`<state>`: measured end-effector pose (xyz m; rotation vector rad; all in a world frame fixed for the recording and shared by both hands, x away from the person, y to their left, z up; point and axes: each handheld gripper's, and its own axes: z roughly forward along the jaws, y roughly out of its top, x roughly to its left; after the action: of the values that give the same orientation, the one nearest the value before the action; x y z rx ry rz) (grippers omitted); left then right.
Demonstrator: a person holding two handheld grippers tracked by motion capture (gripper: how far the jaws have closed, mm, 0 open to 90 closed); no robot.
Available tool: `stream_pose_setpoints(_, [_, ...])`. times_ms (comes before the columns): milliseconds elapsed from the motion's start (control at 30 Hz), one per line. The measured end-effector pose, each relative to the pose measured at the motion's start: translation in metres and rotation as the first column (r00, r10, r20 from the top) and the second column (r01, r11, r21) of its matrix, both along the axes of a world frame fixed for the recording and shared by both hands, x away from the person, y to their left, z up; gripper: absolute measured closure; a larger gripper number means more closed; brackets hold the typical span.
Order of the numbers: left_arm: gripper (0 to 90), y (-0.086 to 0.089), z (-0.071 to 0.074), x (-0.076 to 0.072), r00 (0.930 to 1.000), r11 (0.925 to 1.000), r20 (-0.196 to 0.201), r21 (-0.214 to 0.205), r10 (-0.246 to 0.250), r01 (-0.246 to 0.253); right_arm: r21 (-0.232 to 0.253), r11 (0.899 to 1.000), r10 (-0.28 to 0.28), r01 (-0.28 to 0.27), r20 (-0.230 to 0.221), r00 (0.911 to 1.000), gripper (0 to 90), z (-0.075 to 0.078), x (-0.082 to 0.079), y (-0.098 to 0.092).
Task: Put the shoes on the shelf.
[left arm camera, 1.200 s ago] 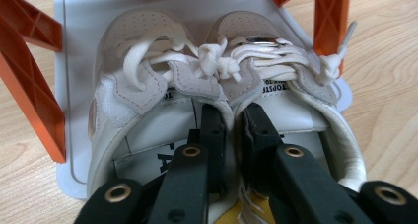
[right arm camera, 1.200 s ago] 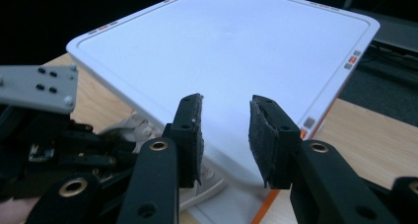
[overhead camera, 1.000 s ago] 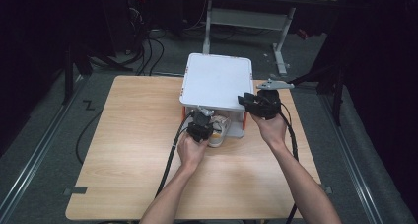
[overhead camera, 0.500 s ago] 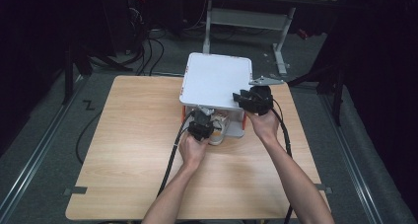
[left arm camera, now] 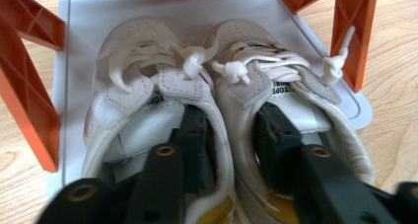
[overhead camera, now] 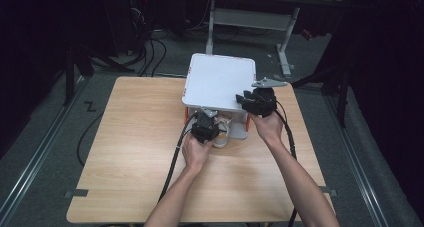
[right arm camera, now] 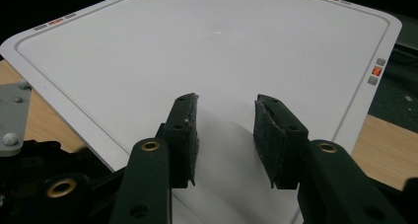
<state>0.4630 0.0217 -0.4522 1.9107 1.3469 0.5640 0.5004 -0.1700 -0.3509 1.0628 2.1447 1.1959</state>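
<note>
Since a second ago my right gripper [overhead camera: 248, 98] has slid leftward from the shelf's right corner to sit over the near right part of the white top shelf [overhead camera: 220, 79], while my left gripper [overhead camera: 204, 124] has held its place at the front of the rack [overhead camera: 243, 129], its jaws having just been opening. In the left gripper view I see one jaw tucked inside the heel opening of each of the white shoes [left arm camera: 217, 91], so the two inner collar walls stand between the jaws, and the pads are spread and no longer pinch them. Both shoes sit side by side, touching, on the white lower shelf [left arm camera: 84, 17], toes pointing away from me, laces knotted, between the orange side supports [left arm camera: 22, 81]. In the right gripper view my right jaws stand apart with nothing between them, hovering just above the bare top shelf. From the high view, the rack rests at the far middle of the wooden table [overhead camera: 130, 152], and both of my hands reach in from the near edge.
</note>
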Motion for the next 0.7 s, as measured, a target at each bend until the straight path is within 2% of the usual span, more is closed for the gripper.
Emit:
stream_pose_setpoints(200, [58.0, 0.0014, 0.0017, -0.0007, 0.9999, 0.9997, -0.005, -0.02, -0.01, 0.01, -0.005, 1.0, 0.002, -0.002, 0.003, 1.0, 61.4, -0.0001, -0.0002, 0.0003])
stream_pose_setpoints(300, [52.1, 0.0015, 0.002, -0.0007, 0.9999, 0.9992, -0.005, -0.036, -0.015, 0.015, -0.005, 1.0, 0.002, -0.002, 0.003, 1.0, 61.3, 0.0, -0.0002, 0.0005])
stream_pose_setpoints(567, [39.8, -0.0003, 0.003, -0.003, 0.9993, 0.9985, -0.009, -0.041, -0.036, 0.035, -0.007, 1.0, 0.002, -0.002, 0.002, 1.0, 61.4, -0.0001, -0.0004, 0.0004])
stream_pose_setpoints(700, [38.3, 0.0004, 0.0039, -0.0036, 0.9994, 0.9987, -0.011, -0.038, -0.034, 0.034, -0.006, 1.0, 0.003, -0.003, 0.001, 1.0, 61.4, -0.0001, -0.0002, 0.0002])
